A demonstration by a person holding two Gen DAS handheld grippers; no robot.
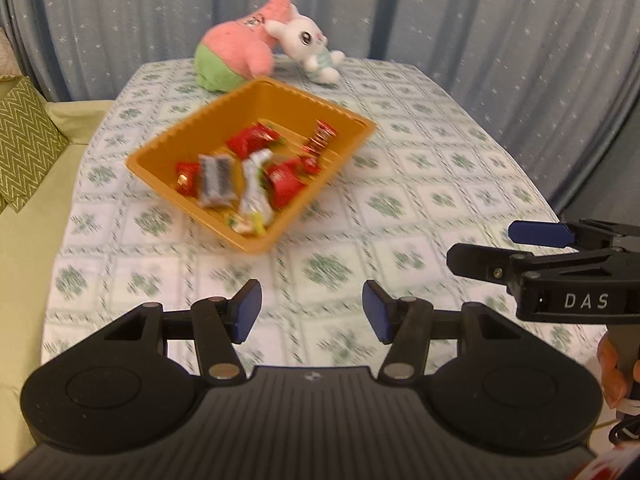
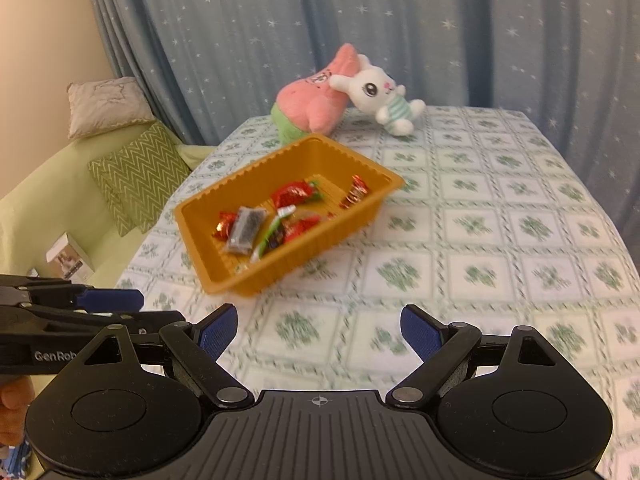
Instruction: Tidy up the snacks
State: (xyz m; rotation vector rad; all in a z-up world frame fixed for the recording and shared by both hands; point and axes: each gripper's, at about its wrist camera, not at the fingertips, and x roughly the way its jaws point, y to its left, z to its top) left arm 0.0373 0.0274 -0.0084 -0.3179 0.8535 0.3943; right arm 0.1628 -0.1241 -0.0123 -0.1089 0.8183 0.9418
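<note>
An orange tray sits at an angle on the patterned tablecloth. Inside it lie several wrapped snacks: red packets, a grey packet and a white-green packet. My left gripper hovers over the cloth short of the tray's near corner, open with nothing between its blue pads. My right gripper hangs beside it to the right, also open and holding nothing.
A pink star plush and a white bunny plush lie behind the tray at the table's far edge. A green sofa with a zigzag cushion borders the left. Blue curtains hang behind.
</note>
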